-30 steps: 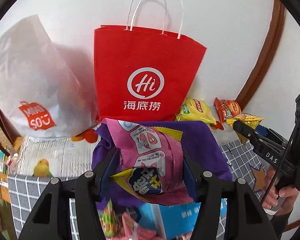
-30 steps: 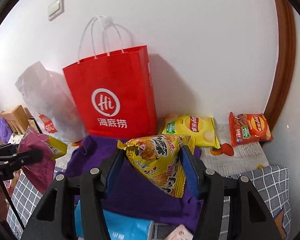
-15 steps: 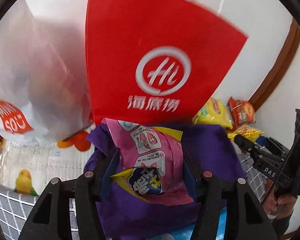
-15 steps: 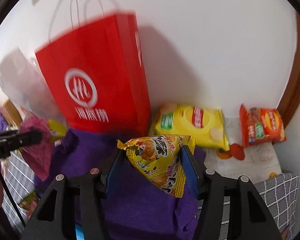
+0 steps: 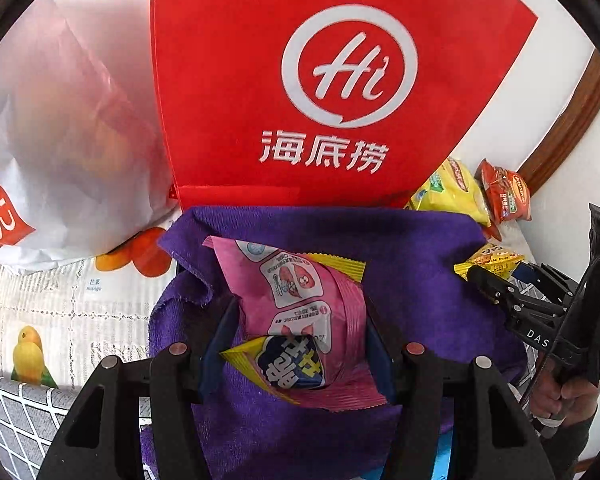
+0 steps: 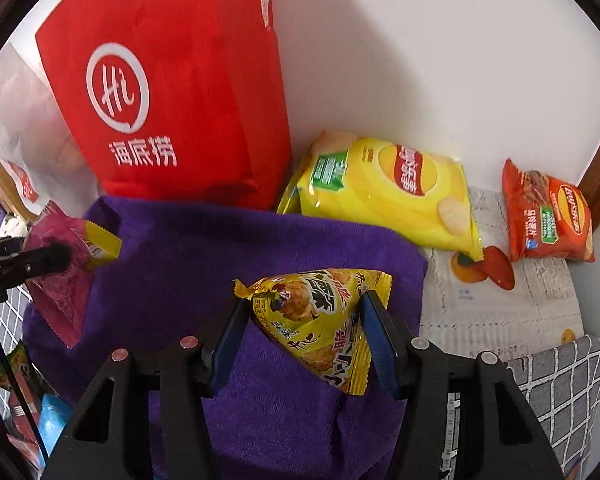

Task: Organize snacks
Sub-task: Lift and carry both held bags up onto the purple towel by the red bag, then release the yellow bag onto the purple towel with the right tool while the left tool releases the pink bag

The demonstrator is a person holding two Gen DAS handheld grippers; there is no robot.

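Purple towel below, pink snack packet clamped between left jaws

purple towel ahead lies bare, open to both tools. red paper bag walls off the back; white plastic bag blocks left, yellow chip bag right.

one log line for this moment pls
left gripper: shut on pink snack packet | right gripper: shut on yellow snack packet | both over purple towel
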